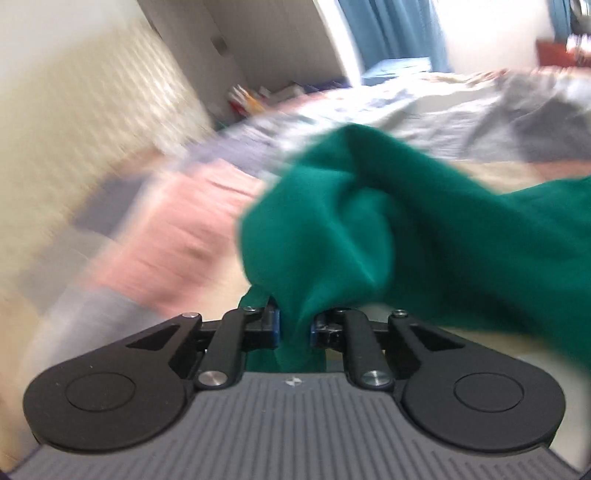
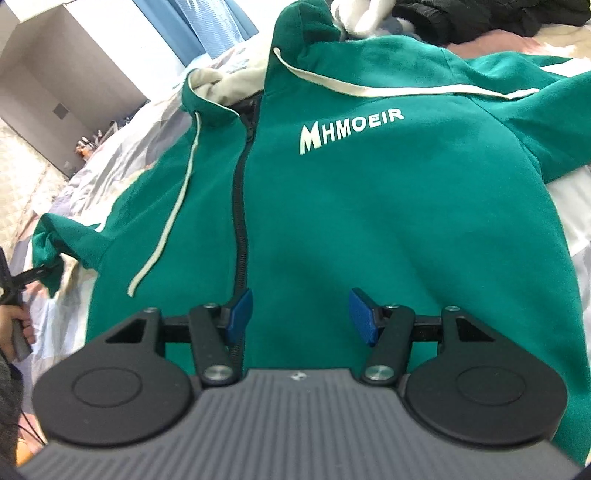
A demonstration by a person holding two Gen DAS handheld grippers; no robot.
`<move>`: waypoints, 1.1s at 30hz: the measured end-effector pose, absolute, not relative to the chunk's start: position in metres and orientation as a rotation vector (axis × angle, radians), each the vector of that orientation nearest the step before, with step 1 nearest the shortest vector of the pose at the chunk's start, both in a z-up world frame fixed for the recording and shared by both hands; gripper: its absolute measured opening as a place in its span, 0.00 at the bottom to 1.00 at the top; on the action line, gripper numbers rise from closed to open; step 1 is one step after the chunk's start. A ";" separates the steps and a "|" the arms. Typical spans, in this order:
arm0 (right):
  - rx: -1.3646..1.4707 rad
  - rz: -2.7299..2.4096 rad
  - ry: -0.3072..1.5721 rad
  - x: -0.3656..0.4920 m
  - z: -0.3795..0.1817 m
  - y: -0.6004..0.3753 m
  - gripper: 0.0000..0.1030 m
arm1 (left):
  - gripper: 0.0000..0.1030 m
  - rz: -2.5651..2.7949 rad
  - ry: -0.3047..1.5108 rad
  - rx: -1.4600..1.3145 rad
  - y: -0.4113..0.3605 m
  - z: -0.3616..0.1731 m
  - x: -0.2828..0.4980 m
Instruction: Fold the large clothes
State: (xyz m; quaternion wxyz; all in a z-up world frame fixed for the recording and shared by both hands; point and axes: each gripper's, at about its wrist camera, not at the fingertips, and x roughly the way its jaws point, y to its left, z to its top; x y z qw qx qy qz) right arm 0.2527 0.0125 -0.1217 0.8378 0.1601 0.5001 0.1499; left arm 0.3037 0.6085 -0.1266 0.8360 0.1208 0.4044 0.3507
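A green zip hoodie (image 2: 351, 206) with white drawstrings and white chest lettering lies front up on the bed, hood at the far end. My right gripper (image 2: 301, 314) hovers open over its lower front, the blue pads (image 2: 238, 314) on either side of bare cloth just right of the zipper. My left gripper (image 1: 294, 325) is shut on the bunched green sleeve (image 1: 351, 229), which billows up in front of the camera. In the right wrist view the left gripper (image 2: 44, 271) pinches the sleeve cuff (image 2: 48, 243) at the far left, with a hand (image 2: 18, 325) on its handle.
A patchwork bed cover (image 1: 177, 229) in pink and grey lies under the hoodie. A black garment (image 2: 498, 18) and a white one (image 2: 358, 14) lie beyond the hood. Blue curtains (image 1: 388, 29) and a pale wall stand past the bed. The left wrist view is motion-blurred.
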 end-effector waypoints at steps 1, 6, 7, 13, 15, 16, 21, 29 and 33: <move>0.334 0.316 1.048 0.251 -0.119 0.011 0.59 | 0.13 0.772 0.847 0.318 0.614 -0.120 0.298; 0.302 0.309 0.993 0.237 -0.113 -0.002 0.59 | 0.12 0.905 0.837 0.556 0.646 -0.098 0.263; 0.295 0.309 0.990 0.235 -0.114 -0.003 0.59 | 0.12 0.919 0.843 0.577 0.651 -0.099 0.255; 0.281 0.326 1.060 0.225 -0.131 0.002 0.59 | 0.13 0.898 0.938 0.587 0.667 -0.142 0.210; 0.283 0.329 1.087 0.223 -0.137 0.006 0.59 | 0.16 0.870 0.962 0.540 0.669 -0.157 0.196; 0.289 0.330 1.099 0.222 -0.139 0.007 0.59 | 0.17 0.858 0.975 0.508 0.670 -0.162 0.189; 0.274 0.333 1.085 0.218 -0.137 0.012 0.59 | 0.38 0.855 0.961 0.306 0.671 -0.163 0.169; 0.283 0.340 1.065 0.213 -0.132 0.009 0.59 | 0.64 0.797 0.813 -0.309 0.671 -0.113 0.115; 0.284 0.358 1.064 0.211 -0.130 0.008 0.59 | 0.69 0.743 0.642 -0.687 0.680 -0.112 0.083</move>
